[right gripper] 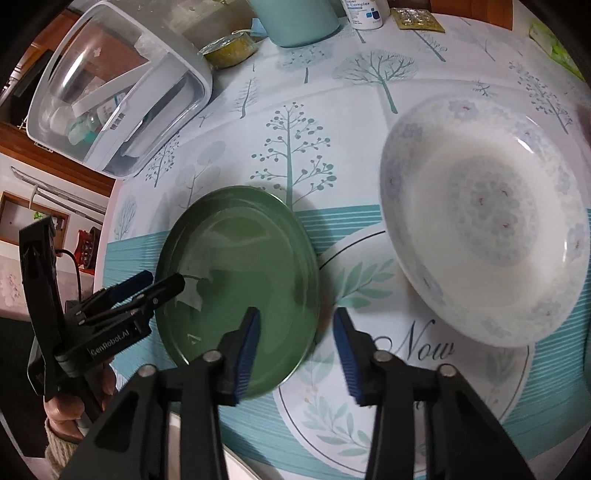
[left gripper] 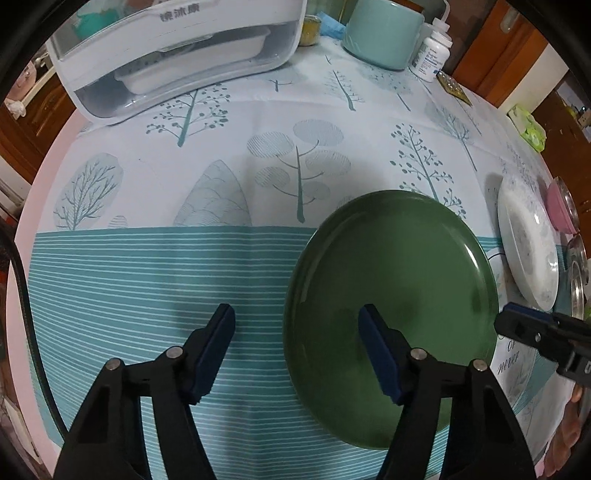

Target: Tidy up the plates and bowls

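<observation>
A green plate (left gripper: 391,295) lies flat on the tablecloth; it also shows in the right wrist view (right gripper: 240,273). My left gripper (left gripper: 295,328) is open, its jaws straddling the plate's left rim; it appears in the right wrist view (right gripper: 162,284). My right gripper (right gripper: 295,328) is open and empty, straddling the plate's right rim; its tip shows in the left wrist view (left gripper: 517,325). A white floral deep plate (right gripper: 484,229) sits to the right, also in the left wrist view (left gripper: 528,240). A flat leaf-print plate (right gripper: 369,387) lies under both.
A white dish box with clear lid (left gripper: 177,55) stands at the back left. A teal canister (left gripper: 384,33), pill bottle (left gripper: 432,51) and yellow jar (right gripper: 229,48) stand at the back. A pink bowl (left gripper: 561,210) and metal dishes (left gripper: 578,280) sit far right.
</observation>
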{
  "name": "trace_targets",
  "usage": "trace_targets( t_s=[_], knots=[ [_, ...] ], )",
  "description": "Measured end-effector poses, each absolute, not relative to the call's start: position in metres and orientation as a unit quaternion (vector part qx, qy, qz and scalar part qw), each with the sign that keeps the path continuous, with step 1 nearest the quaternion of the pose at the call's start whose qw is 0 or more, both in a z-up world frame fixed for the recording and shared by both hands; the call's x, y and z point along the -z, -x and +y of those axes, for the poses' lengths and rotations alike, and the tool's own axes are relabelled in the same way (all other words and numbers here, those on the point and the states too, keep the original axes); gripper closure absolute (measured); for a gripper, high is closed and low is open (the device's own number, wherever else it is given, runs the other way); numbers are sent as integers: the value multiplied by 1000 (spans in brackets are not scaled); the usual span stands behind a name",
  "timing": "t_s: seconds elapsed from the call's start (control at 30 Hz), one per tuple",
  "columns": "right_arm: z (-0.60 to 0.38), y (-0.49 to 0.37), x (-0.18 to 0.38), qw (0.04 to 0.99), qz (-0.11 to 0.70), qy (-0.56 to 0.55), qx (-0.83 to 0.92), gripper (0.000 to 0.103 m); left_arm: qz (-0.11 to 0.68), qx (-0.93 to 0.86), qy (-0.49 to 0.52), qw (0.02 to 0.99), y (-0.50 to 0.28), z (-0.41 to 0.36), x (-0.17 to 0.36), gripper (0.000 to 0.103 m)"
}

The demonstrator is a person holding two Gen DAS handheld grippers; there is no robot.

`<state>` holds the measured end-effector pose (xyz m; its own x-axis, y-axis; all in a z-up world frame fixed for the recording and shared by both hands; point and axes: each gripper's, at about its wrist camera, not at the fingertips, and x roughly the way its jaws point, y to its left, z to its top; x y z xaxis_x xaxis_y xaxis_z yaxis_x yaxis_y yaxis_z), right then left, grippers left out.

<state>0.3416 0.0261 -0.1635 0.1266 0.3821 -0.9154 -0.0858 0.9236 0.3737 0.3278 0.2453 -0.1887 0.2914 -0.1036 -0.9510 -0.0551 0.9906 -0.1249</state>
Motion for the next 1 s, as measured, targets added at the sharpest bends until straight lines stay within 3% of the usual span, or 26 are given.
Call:
trace_targets(
  t_s=[0.5,0.6,1.0],
  knots=[
    [25,-349,184,728,654,-125,-161,93,605,37,77,792,-334,251,189,69],
    [22,-349,185,729,651,-133,-165,93,605,50,100,788,-329,257,188,85],
    [17,-340,183,723,658,-133,-164,93,613,35,116,780,-315,253,187,88]
  ],
)
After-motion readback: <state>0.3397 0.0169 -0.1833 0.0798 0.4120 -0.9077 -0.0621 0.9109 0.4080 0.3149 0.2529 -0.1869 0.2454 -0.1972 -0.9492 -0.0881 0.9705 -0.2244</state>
